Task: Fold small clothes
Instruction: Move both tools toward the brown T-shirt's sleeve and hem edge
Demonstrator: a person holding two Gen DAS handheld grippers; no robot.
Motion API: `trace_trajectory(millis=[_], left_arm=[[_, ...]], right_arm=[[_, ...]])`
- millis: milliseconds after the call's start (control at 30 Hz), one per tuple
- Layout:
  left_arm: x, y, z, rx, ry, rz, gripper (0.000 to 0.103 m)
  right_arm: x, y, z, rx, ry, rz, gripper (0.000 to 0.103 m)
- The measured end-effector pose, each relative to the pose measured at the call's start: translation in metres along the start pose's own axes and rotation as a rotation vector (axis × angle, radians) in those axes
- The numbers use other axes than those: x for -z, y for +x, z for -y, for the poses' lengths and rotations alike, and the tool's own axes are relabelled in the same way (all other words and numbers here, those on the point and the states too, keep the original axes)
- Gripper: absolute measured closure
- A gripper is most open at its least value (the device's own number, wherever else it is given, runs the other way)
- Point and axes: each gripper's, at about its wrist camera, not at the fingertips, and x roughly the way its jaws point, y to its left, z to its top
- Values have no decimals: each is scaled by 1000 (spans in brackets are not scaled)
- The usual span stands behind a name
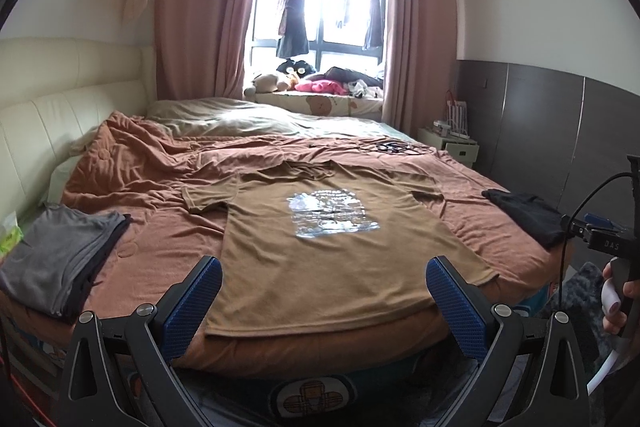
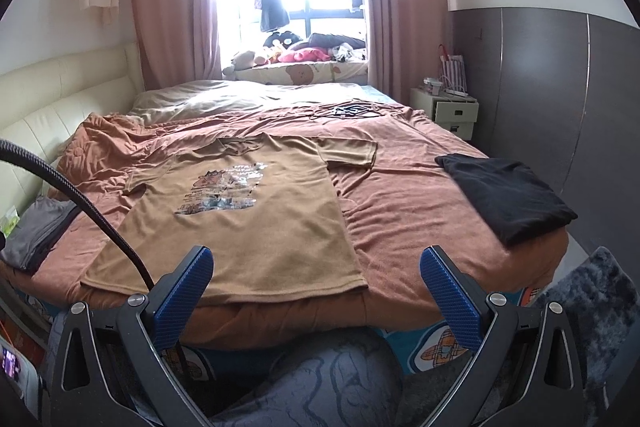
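Item: tan short-sleeved cotton T-shirt with printed chest panel (image 1: 320, 259), laid flat, print up, on the rust-brown bedspread (image 1: 160, 239), hem at 6 o'clock, collar at 12. Left tool (image 1: 324, 303) and right tool (image 2: 316, 291) are held apart, empty, short of the hem. Step judged: spread done, first fold pending; hem corners are to be gripped next.

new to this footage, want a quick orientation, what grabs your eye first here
A tan t-shirt with a shiny print lies spread flat in the middle of the rust-brown bed cover. Folded grey clothes sit at its left edge, a black garment at its right. Behind, a bright window has dark clothes hanging.
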Motion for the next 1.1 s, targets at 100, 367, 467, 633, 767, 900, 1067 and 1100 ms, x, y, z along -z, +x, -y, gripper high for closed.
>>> trace_trajectory(millis=[100,367,467,633,767,900,1067,1100], left_arm=[[-7,18,-9,-5,-6,-16,0],[-25,60,-33,-33,-7,-60,0],[-34,77,-47,-44,-31,-79,0],[-44,113,-67,-64,-50,-121,0],[-55,135,-78,-91,-62,-130,0],[-65,160,-94,-87,-80,-151,0],[-78,187,-112,-85,-86,-172,1],[-79,191,-115,-88,-93,-174,1]], right_arm=[[-7,14,-3,-1,0,-16,0],[-39,55,-11,-8,-8,-73,0],[-57,74,-19,-36,-31,-101,0],[-80,104,-24,-62,-65,-92,0],[-91,133,-28,-111,-72,-101,0],[-100,167,-32,-143,-93,-110,0],[-110,208,-40,-207,-85,-129,0],[-112,214,-42,-216,-87,-131,0]])
